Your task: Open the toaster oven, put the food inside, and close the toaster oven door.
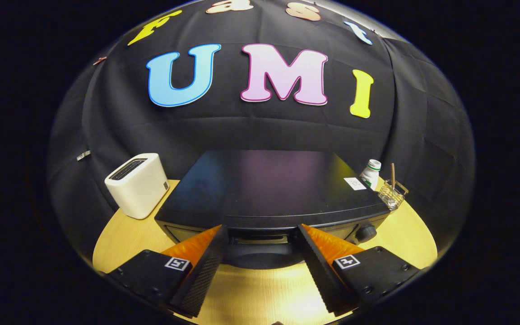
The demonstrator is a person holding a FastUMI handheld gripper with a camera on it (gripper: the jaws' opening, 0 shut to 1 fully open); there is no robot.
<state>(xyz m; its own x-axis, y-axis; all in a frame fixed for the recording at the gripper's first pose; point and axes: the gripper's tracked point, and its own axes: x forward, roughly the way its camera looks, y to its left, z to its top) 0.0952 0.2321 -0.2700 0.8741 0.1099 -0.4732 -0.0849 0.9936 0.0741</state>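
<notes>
The black toaster oven (269, 189) stands on a round wooden table (404, 234), and I look down on its flat top and upper front edge. Its door looks closed. The dark door handle (260, 257) bulges out from the front and lies between my two fingers. My gripper (262, 227) is open, with its fingertips (217, 239) up against the oven's front on either side of the handle, not pressing on it. A round knob (366, 232) sits at the right end of the front.
A white pop-up toaster (138, 185) stands to the left of the oven. Behind the oven's right corner are a small white bottle (370, 174) and a clear holder (392, 195) with a stick in it. The black cloth wall rises close behind.
</notes>
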